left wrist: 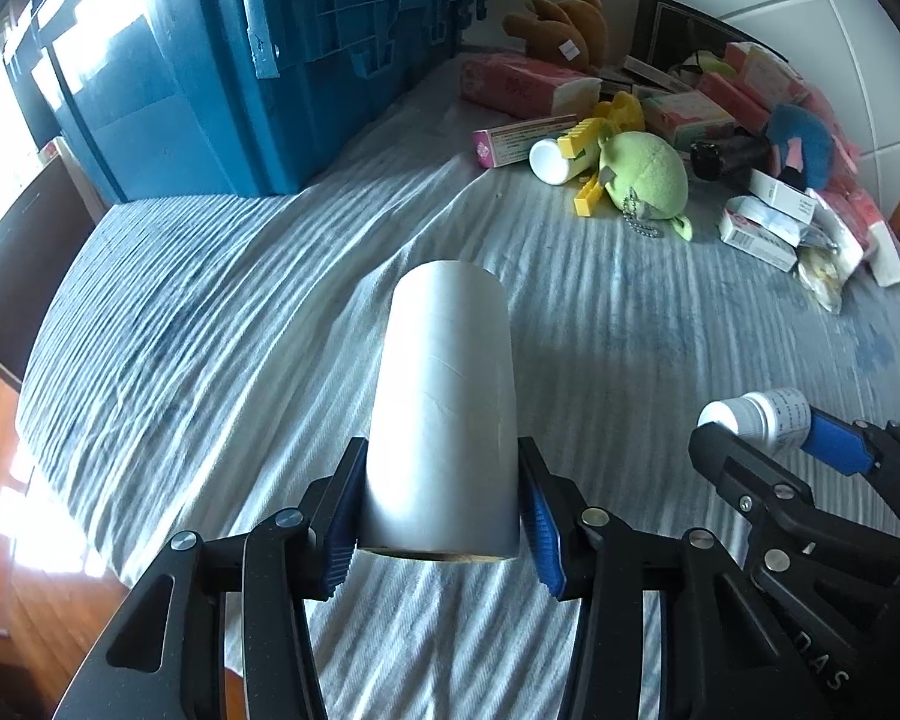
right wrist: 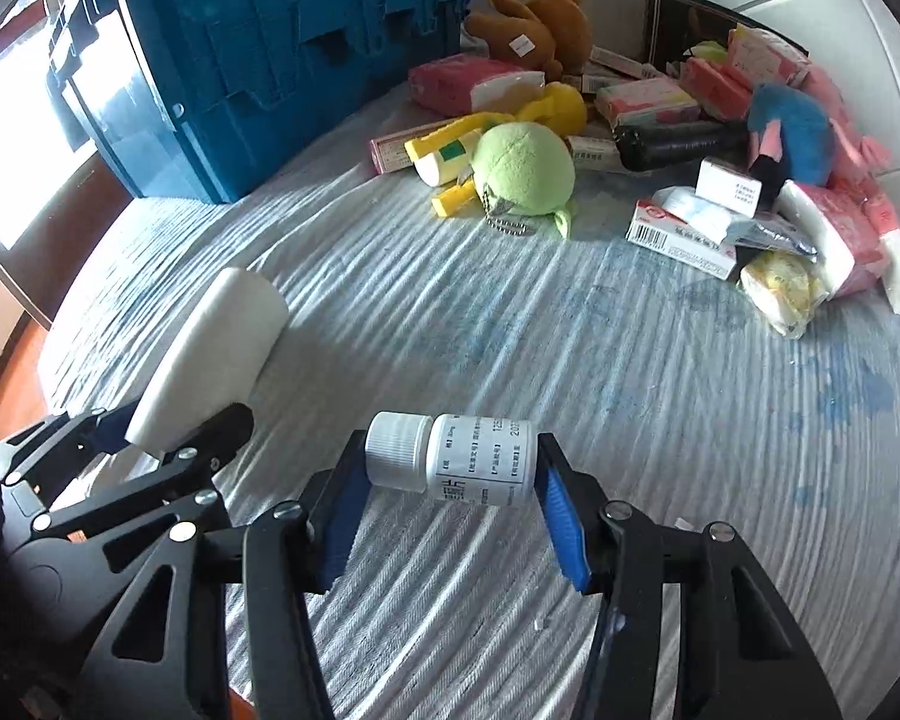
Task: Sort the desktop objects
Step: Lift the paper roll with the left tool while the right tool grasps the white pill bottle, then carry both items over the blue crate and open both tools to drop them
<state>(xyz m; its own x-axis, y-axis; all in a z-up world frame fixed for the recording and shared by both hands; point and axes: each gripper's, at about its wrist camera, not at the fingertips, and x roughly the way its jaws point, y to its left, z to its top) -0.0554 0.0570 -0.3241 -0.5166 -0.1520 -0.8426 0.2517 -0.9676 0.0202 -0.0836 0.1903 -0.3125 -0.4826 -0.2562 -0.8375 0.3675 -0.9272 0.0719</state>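
A white roll (left wrist: 444, 408) is clamped in the left gripper (left wrist: 444, 516), a pill bottle (right wrist: 456, 459) in the right gripper (right wrist: 450, 510), both carried above the cloth. Most of the heap (right wrist: 630, 138) beside the blue crate (right wrist: 282, 48) is left unsorted.

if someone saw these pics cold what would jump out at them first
Probably the two held things up front: a white paper roll clamped in the left tool and a small white pill bottle lying sideways in the right tool, both over a striped blue cloth. Next, the big blue crate at the back left and the heap of plush toys and boxes at the back right, with a green plush ball in front.
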